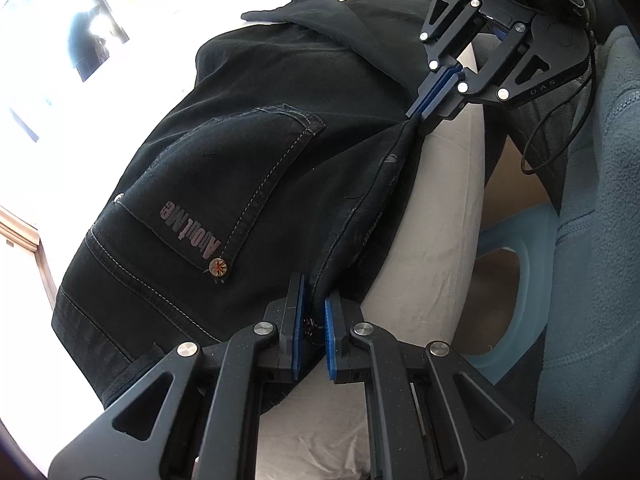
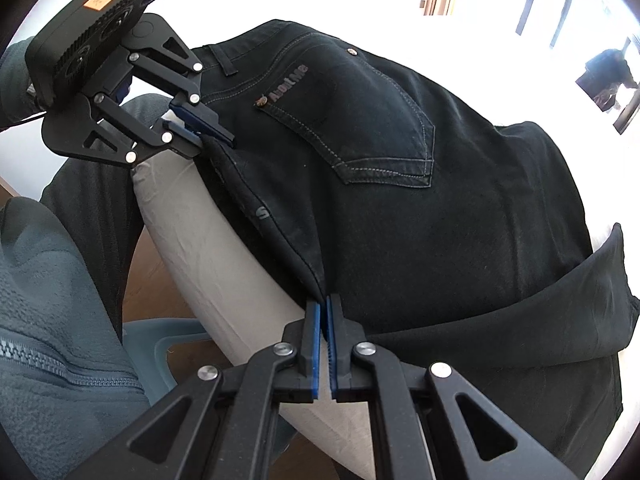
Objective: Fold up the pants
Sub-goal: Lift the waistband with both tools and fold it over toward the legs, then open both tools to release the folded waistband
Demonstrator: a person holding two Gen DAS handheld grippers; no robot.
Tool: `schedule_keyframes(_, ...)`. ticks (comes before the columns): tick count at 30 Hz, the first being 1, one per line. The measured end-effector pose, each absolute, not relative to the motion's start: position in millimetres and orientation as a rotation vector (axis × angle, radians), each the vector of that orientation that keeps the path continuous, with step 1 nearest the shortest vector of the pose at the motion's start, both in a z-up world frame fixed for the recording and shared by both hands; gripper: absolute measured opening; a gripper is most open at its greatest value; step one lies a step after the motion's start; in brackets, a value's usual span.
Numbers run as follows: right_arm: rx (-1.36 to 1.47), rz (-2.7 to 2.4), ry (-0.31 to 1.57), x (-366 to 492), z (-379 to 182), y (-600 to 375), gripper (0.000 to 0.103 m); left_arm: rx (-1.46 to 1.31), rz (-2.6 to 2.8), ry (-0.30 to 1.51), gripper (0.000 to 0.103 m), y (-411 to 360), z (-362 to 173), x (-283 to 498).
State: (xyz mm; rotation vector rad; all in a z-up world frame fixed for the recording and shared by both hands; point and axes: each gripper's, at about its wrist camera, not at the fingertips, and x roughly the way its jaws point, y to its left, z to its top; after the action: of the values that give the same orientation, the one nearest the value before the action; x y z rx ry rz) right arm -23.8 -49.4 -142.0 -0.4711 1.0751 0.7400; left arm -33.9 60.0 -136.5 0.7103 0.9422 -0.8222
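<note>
Black jeans (image 1: 240, 168) lie spread on a pale bed (image 1: 432, 216), back side up, with the back pocket (image 1: 240, 184) and its "AboutMe" print showing. The waistband end is toward the left gripper and the legs run off past the right one. Another dark cloth (image 2: 520, 320) lies folded over the leg end; it could be a pant leg or a separate piece, hard to say.

Left gripper (image 1: 314, 320): the jaws stand a little apart with the near edge of the jeans between them by the waistband. The pads look only loosely on the denim, so I can't tell if the grip is firm. In the right wrist view it (image 2: 208, 130) sits at that same edge.

Right gripper (image 2: 323, 322): clenched on the same near edge further down the leg, fabric bunched to a point at the tips. The left wrist view shows it (image 1: 422, 110) pinching a peak of cloth.

Handling, as a judgement: the denim is soft but thick and fairly heavy, not slippery, not fragile. It will sag between the two holds and drag on the bed. Seams and waistband are the stiffest parts and the best places to grip. A doubled edge is bulky, so take a deep bite. Lift both ends together, keeping the edge taut.
</note>
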Motion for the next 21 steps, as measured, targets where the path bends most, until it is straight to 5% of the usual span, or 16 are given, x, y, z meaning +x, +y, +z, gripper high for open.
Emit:
schedule_keyframes(11, -0.434, 0.720, 1.092, -10.6, -154.4, -51.9, 0.009, 0.643, -0.772, 0.965, 0.017, 67.5, -125.7, -30.5)
schedule_keyframes(12, -0.423, 0.720, 1.092, -9.3, -154.5, -53.7, 0.009, 0.637, -0.762, 0.970, 0.025, 68.5, -120.4, -30.7)
schedule_keyframes(15, -0.417, 0.716, 1.085, -9.5, -157.0, -57.1, 0.009, 0.586, -0.756, 0.964, 0.075, 78.0, -100.4, -33.4)
schedule_keyframes(21, -0.424, 0.707, 1.072, -14.7, -160.0, -64.0, 0.009, 0.478, -0.713, 0.940, 0.075, 92.3, -62.5, -24.7)
